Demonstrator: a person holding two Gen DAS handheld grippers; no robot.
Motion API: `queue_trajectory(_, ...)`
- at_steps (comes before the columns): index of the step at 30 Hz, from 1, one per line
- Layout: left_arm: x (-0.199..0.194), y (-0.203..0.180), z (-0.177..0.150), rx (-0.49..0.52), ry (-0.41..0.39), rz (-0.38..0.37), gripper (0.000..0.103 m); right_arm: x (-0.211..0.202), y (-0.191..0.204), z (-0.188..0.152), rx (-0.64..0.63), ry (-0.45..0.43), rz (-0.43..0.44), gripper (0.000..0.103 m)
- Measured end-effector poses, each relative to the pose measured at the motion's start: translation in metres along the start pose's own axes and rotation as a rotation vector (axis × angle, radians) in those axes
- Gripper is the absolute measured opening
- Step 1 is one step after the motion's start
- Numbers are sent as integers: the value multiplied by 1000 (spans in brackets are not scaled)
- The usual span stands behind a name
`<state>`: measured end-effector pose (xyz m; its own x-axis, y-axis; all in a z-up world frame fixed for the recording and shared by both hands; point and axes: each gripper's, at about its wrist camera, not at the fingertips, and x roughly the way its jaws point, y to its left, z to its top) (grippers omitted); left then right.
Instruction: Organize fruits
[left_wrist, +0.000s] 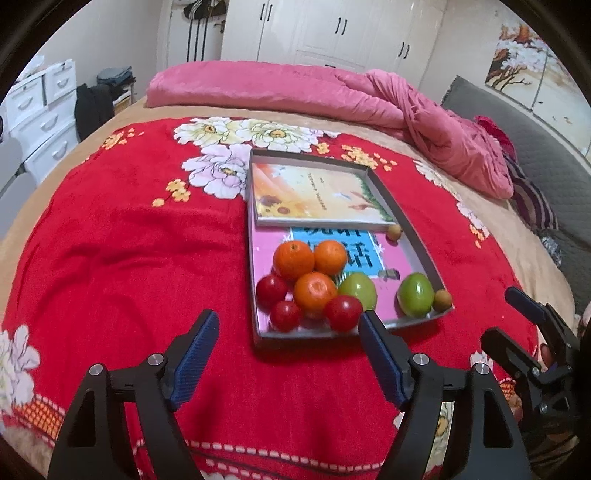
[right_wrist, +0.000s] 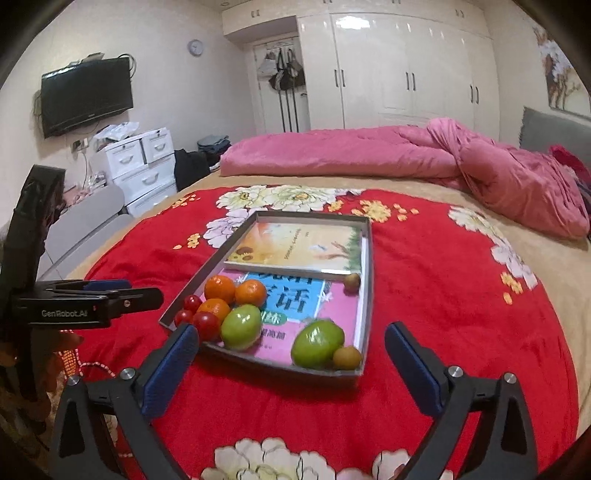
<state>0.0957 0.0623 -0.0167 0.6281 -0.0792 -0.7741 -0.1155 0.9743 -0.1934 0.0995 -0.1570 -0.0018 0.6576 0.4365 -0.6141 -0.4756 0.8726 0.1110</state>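
So the tray (left_wrist: 413, 236) is sitting on the red blanket (left_wrist: 129, 258), and all the fruit is lying inside it: three oranges (left_wrist: 293, 258), three tomatoes (left_wrist: 271, 290), two green apples (left_wrist: 415, 299) and a couple of small brown fruits (left_wrist: 442, 300). Left gripper (left_wrist: 288, 354) and right gripper (right_wrist: 291, 365) are both hovering wide open near the tray, holding nothing.

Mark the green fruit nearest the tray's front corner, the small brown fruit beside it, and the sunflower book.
green fruit (right_wrist: 317, 343), right wrist view, centre of skin
small brown fruit (right_wrist: 347, 357), right wrist view, middle
sunflower book (left_wrist: 314, 195), left wrist view, cover centre
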Motion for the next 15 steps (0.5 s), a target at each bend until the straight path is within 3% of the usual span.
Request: queue_trajectory(15, -30, -17, -45, -28, 18, -8, 79, -42, 5, -29, 27, 44, 8, 102)
